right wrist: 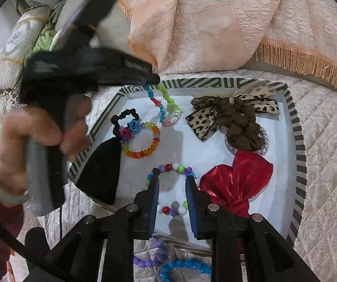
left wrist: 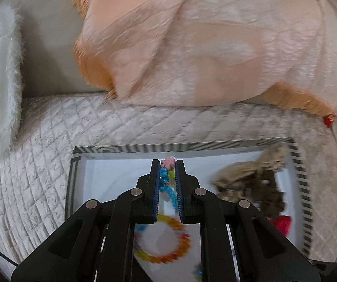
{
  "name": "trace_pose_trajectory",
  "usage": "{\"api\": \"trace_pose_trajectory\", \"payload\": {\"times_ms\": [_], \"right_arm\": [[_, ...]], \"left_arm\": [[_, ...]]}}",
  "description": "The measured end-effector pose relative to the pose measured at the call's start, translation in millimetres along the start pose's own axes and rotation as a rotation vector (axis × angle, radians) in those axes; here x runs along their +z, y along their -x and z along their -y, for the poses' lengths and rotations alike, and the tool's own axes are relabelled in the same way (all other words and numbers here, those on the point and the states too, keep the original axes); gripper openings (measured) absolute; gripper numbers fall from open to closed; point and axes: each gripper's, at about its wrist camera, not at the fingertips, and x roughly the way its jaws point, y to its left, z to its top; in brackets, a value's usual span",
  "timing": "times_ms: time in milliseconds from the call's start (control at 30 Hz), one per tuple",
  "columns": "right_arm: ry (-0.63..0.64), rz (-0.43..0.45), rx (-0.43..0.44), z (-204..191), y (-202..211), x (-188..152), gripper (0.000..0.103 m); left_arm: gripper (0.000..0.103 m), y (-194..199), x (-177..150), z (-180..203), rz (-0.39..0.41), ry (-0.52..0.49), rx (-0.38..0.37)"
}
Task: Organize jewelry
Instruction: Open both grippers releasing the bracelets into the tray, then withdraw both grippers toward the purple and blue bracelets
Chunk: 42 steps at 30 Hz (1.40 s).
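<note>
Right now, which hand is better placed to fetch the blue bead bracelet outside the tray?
Right. The right tongs stand open, and the blue bead bracelet lies just beneath them, outside the tray. The left tongs are shut on a colourful bead strand.

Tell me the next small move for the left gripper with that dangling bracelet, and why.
Probably lower it a little and open the jaws. The left gripper is shut on the multicolour bracelet, which hangs over the white floor of the striped box, just above the bare patch beside the rainbow bead bracelet. Releasing there should land it inside.
</note>
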Motion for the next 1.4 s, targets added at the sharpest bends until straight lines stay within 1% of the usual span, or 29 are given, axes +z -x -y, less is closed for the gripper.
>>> {"api": "trace_pose_trajectory", "payload": {"times_ms": [167, 233, 367, 500, 533, 567, 600, 633, 667, 800, 1000, 1100, 1300, 1400], "right_arm": [[0.021, -0.008, 0.001, -7.7, -5.3, 1.4, 0.025], [0.023, -0.012, -0.006, -8.8, -9.5, 0.5, 0.026], [0.028, -0.016, -0.034, -8.1, -10.9, -2.1, 0.033], [0.016, -0.018, -0.043, -5.4, -10.7, -4.8, 0.035], [0.014, -0.017, -0.047, -4.2, -11.0, -4.8, 0.036], [0.01, -0.015, -0.051, -3.1, -10.4, -4.5, 0.036], [0.005, -0.012, -0.055, -2.2, -10.4, -3.5, 0.036], [0.001, -0.006, -0.061, -1.6, -9.4, -2.6, 0.036], [-0.001, -0.001, -0.067, -1.2, -7.9, -2.1, 0.036], [-0.009, 0.006, -0.097, -0.8, -5.4, 0.6, 0.037], [-0.039, 0.02, -0.132, -0.3, 0.3, -1.9, 0.037], [-0.047, 0.029, -0.148, 0.1, 7.0, -4.9, 0.039], [-0.067, 0.031, -0.168, 1.8, 15.8, -12.1, 0.041], [-0.061, 0.031, -0.179, -1.6, 19.3, -16.4, 0.045]], "left_arm": [[0.011, -15.2, -5.3, -16.5, -0.021, 0.029, 0.026], [0.011, -16.7, -6.8, -19.9, -0.018, 0.032, 0.027], [0.011, -17.1, -9.5, -25.6, -0.011, 0.062, 0.034], [0.014, -15.8, -14.3, -27.2, -0.013, 0.06, 0.049], [0.017, -15.6, -15.8, -27.5, -0.017, 0.06, 0.052], [0.028, -14.5, -17.1, -27.2, -0.02, 0.061, 0.05], [0.044, -13.4, -18.9, -28.2, -0.024, 0.067, 0.044], [0.049, -11.9, -20.3, -29.4, -0.024, 0.076, 0.04], [0.05, -9.2, -21.8, -30.7, -0.02, 0.085, 0.036], [0.05, 2.3, -28.4, -33.6, -0.018, 0.093, 0.04], [0.05, 24.9, -45.4, -36.8, 0.005, 0.094, 0.059], [0.05, 36.9, -55.4, -41.9, 0.013, 0.112, 0.053], [0.05, 60.3, -79.4, -46.5, 0.035, 0.119, 0.073], [0.05, 71.0, -91.8, -45.9, 0.05, 0.111, 0.083]]}}
